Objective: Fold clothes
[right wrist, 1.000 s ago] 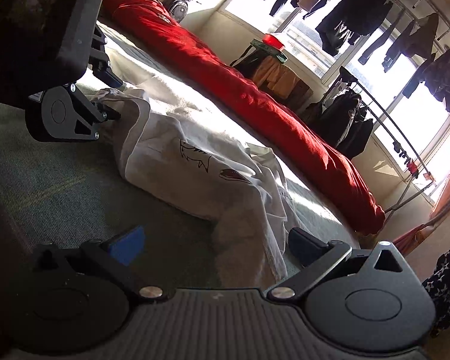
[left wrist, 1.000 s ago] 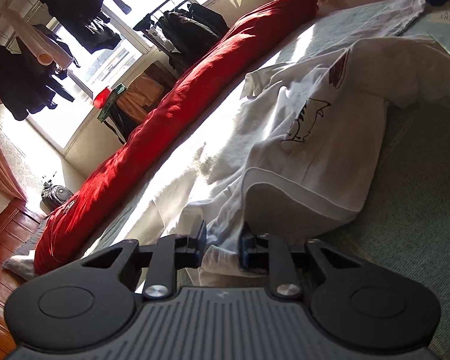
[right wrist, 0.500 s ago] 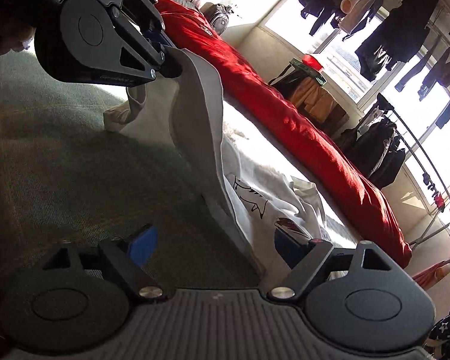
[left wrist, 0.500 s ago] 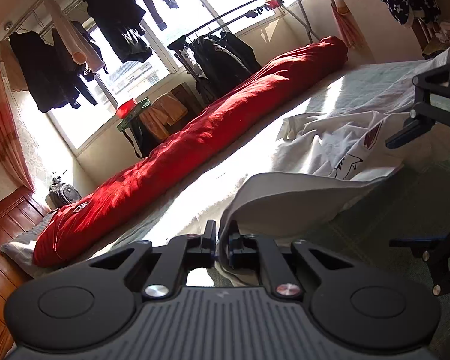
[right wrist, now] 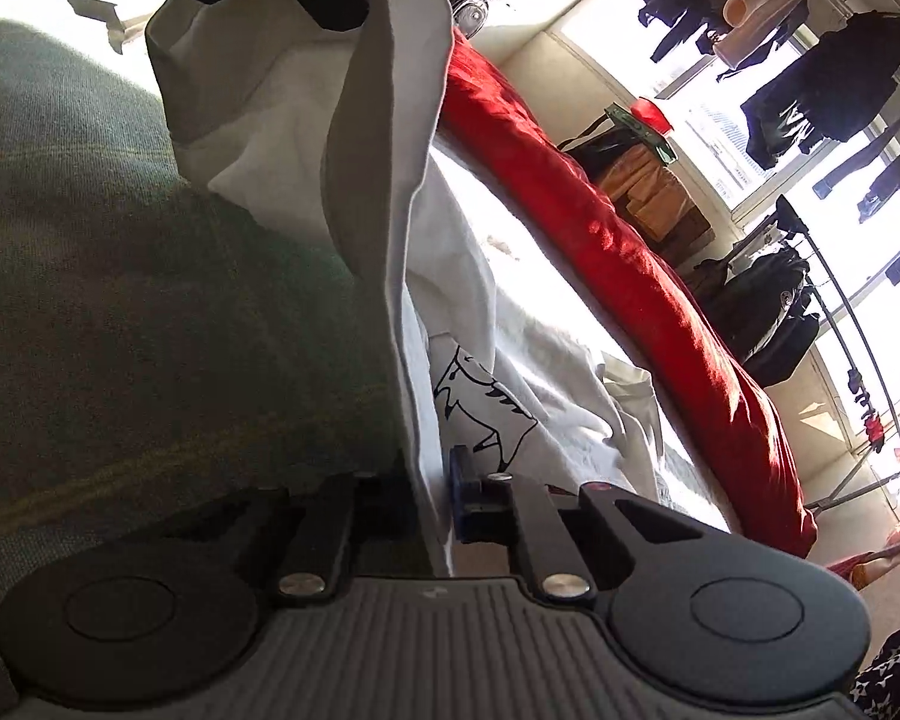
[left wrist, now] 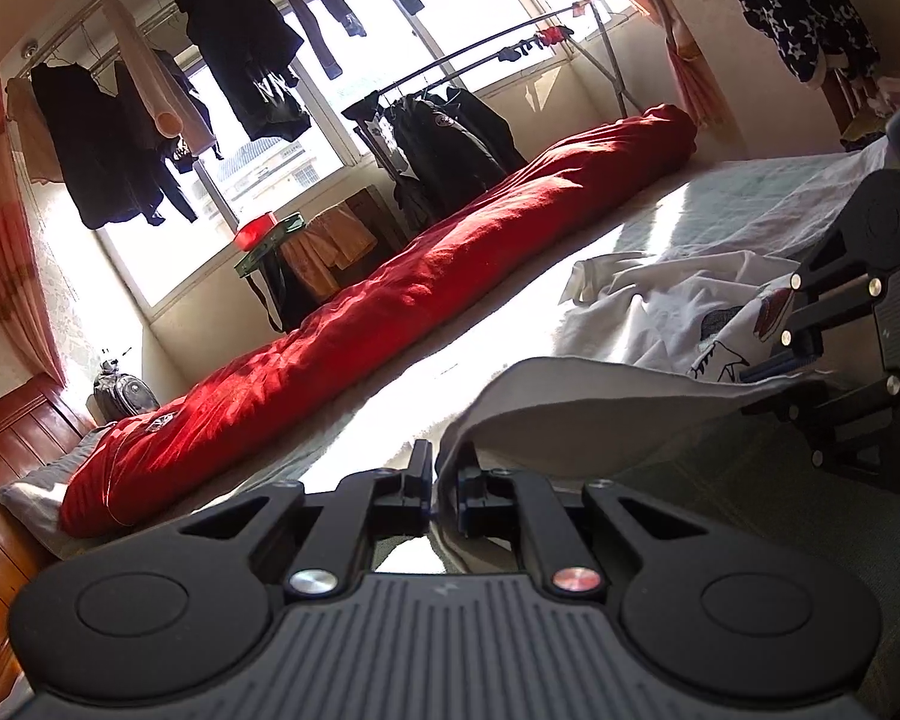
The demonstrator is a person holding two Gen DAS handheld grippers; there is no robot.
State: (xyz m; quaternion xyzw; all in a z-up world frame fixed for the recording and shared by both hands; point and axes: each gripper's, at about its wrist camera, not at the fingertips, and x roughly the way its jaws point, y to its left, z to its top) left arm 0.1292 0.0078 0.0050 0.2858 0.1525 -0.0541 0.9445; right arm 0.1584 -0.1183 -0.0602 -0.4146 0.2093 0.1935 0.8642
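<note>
The white T-shirt (left wrist: 648, 324) lies on the green bedsheet (right wrist: 120, 276), with its near edge lifted off the bed and strung between your two grippers. That raised hem (left wrist: 600, 387) runs roughly straight from one gripper to the other, so its long axis is the line joining your hands, and the rest of the shirt trails away from that line toward the red duvet roll (left wrist: 426, 300) by the window. The left gripper (left wrist: 445, 495) has its fingers pressed together on one end of the hem; the right gripper (right wrist: 433, 501) pinches the other end, cloth passing up between its fingers. Neither hand is nearer than the other: each already holds its own corner, and in the left wrist view the right gripper sits off to the right, level with the shirt. The fabric looks soft and thin, sagging slightly between the grips, with a sleeve (left wrist: 600, 273) crumpled on the far side and a line-drawn print (right wrist: 480, 414) facing up on the lying part. The next move probably turns on carrying both corners together, away from you and over the print, keeping the hem taut so that the fold lands square rather than skewed.
</note>
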